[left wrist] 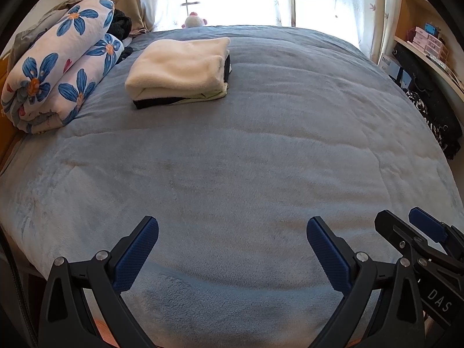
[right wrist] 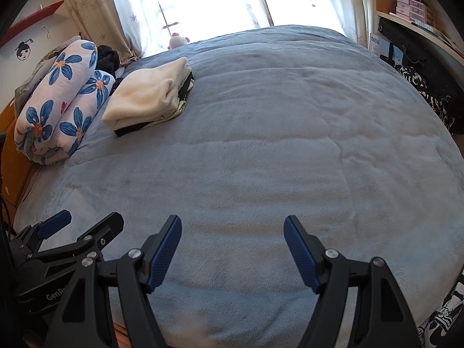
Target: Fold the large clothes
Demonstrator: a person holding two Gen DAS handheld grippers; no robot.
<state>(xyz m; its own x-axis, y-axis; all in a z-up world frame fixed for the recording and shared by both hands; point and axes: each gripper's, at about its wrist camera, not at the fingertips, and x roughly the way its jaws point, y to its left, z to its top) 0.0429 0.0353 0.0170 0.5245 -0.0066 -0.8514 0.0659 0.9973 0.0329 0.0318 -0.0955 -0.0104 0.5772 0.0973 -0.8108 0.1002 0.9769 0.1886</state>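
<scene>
You hold the left hand-held gripper (left wrist: 232, 249) and right hand-held gripper (right wrist: 232, 249) spread wide, gripping nothing, because the folded clothes (left wrist: 179, 69) sit stacked far across the bed (left wrist: 261, 159).

Cream fleece garment (left wrist: 178, 65), folded atop darker folded clothes, far-left on bed

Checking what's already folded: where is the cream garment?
In both views the cream garment lies folded on the bed's far left, beside the floral quilt.

Blue bed (left wrist: 261, 145) carries folded clothes (left wrist: 179, 66), floral quilt (left wrist: 58, 63).
</scene>
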